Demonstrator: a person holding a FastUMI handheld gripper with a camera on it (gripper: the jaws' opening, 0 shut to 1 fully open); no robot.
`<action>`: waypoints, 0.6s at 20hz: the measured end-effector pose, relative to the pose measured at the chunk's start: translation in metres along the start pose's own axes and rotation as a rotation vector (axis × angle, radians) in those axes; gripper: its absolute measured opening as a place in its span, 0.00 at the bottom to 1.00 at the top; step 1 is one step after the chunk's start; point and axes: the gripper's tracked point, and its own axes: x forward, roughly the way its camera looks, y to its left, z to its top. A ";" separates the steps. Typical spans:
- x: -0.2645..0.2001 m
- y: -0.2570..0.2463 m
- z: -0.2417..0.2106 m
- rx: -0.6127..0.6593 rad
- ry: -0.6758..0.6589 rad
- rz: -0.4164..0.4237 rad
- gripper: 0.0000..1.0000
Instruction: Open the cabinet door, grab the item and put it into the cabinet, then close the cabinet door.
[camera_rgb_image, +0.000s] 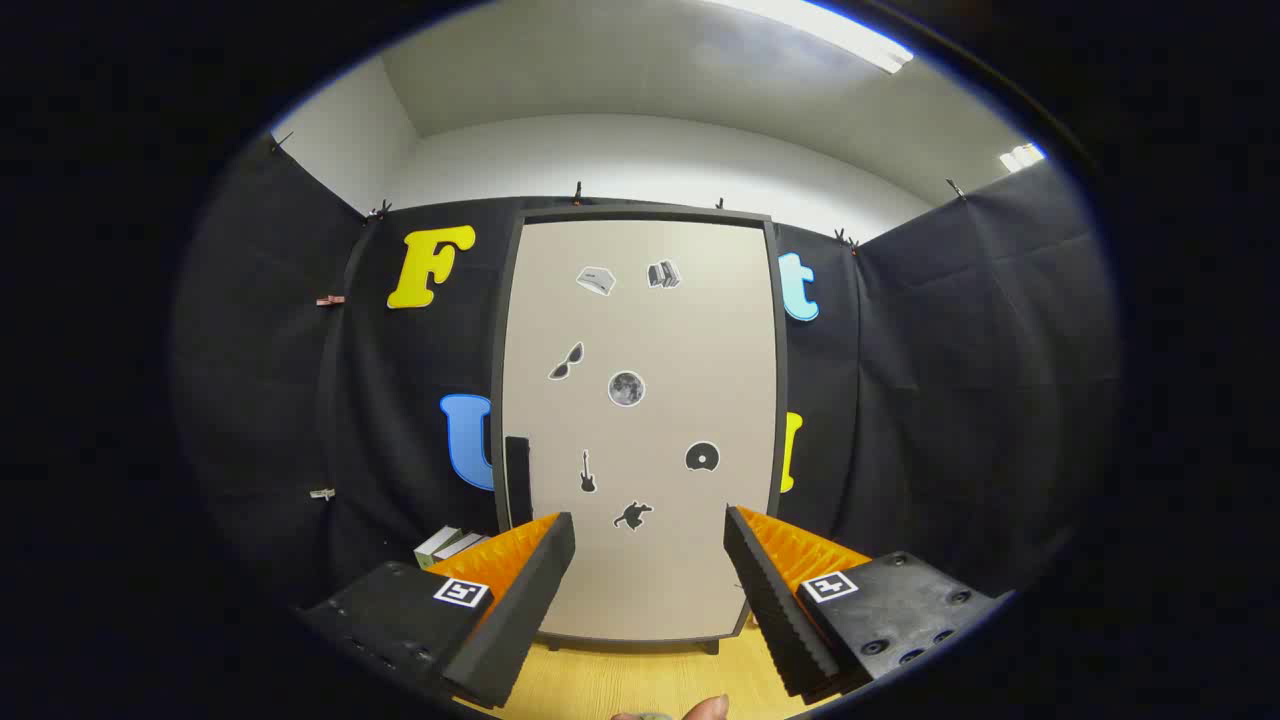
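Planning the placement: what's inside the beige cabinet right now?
Cannot tell: the beige sticker-covered cabinet door is closed, hiding the inside. The gripper hangs ahead of it, jaws open, holding nothing.

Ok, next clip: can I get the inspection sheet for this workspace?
Surface: wooden tabletop, bare between the fingers.
Job's things: cabinet upright beyond the fingers, door shut, stickers on it, dark handle at its left edge; small box left of the cabinet, likely the item.
Clutter: nothing seen.
Grippers: gripper open, holding nothing.
Cables: nothing seen.
Surroundings: black cloth wall, white wall, ceiling light; a fingertip below the gripper.
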 end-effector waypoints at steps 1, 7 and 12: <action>-0.001 -0.001 0.000 0.002 0.001 -0.002 0.97; -0.004 0.002 0.000 0.004 0.002 0.007 0.97; -0.006 0.000 0.001 0.008 0.000 0.005 0.97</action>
